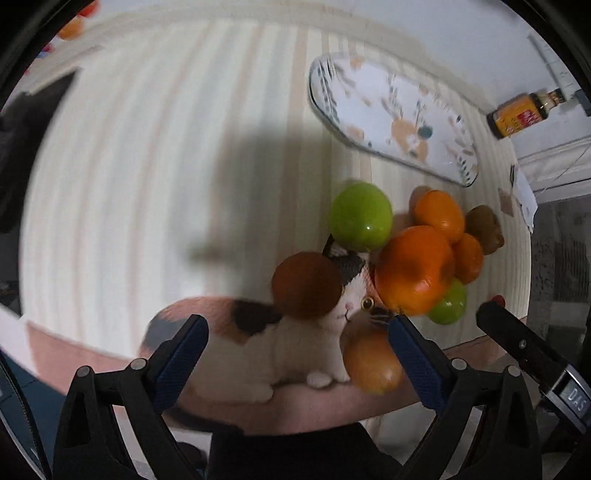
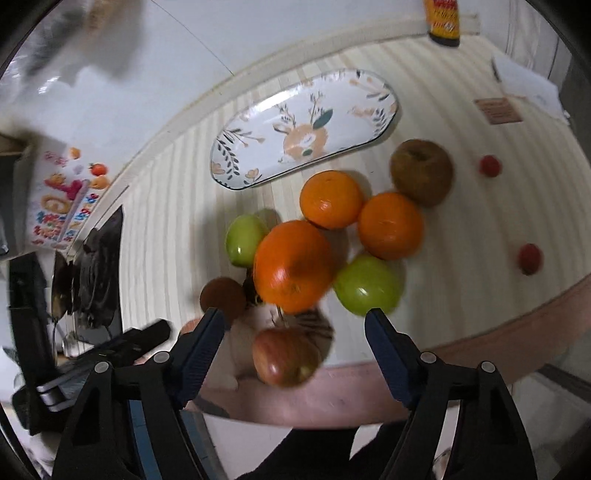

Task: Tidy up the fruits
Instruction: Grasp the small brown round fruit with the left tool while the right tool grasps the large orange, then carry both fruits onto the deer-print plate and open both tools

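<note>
A pile of fruit lies on the striped table: oranges [image 2: 291, 264] [image 1: 415, 269], two green apples [image 2: 367, 284] [image 1: 360, 218], a red-yellow apple [image 2: 286, 356] [image 1: 373, 360], and brown kiwis [image 2: 423, 177] [image 1: 306, 284]. An oval floral plate [image 2: 306, 125] [image 1: 391, 114] lies empty beyond them. My left gripper [image 1: 297, 325] is open above the table's near edge, over a toy cat [image 1: 280, 343]. My right gripper [image 2: 295, 319] is open, with the red-yellow apple between its fingers' line of sight. The other gripper's black tip shows in each view [image 1: 495, 317] [image 2: 155, 330].
A brown bottle [image 1: 524, 110] [image 2: 443, 22] stands at the table's far edge. Two small red fruits [image 2: 530, 258] lie to the right. A paper tag [image 2: 498, 109] and white papers [image 2: 524, 79] lie at the far right. A dark object [image 2: 99, 269] lies at the left.
</note>
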The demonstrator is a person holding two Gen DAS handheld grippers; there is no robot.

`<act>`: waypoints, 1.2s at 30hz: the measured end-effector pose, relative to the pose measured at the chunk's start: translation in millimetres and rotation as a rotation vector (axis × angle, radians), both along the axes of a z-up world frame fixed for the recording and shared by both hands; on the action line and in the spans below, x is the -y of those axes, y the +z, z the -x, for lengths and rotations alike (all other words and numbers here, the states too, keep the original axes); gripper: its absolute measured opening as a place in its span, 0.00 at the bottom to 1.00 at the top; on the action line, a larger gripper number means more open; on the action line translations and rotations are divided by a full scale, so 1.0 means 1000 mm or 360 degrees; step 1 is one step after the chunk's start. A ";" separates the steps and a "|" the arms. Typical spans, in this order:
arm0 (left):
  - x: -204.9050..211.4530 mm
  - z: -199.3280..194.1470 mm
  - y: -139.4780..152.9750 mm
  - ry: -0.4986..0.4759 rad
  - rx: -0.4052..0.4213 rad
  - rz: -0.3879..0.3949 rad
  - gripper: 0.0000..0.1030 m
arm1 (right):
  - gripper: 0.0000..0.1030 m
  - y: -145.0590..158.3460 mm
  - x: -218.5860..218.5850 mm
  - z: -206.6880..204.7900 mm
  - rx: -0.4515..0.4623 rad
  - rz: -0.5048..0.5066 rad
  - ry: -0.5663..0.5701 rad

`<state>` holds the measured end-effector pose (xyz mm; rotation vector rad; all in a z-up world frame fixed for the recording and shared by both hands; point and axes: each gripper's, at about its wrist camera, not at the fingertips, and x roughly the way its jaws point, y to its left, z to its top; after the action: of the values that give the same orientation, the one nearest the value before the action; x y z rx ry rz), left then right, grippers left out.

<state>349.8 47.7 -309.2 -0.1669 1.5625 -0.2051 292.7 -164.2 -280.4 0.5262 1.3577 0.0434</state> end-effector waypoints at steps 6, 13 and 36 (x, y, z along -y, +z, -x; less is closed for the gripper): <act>0.015 -0.023 -0.037 -0.0108 -0.0109 -0.0006 0.84 | 0.75 -0.028 -0.010 -0.035 -0.0115 -0.0004 -0.0043; 0.023 -0.013 -0.055 -0.0146 -0.0175 0.0039 0.53 | 0.75 -0.038 -0.011 -0.048 -0.0204 -0.0019 -0.0014; -0.020 -0.004 -0.034 0.0039 -0.0097 -0.0183 0.52 | 0.77 -0.083 -0.045 -0.091 -0.0462 0.0042 0.0380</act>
<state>353.5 67.6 -343.5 -0.1027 1.6273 -0.0915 384.1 -119.1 -362.9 0.3543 1.6986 0.1486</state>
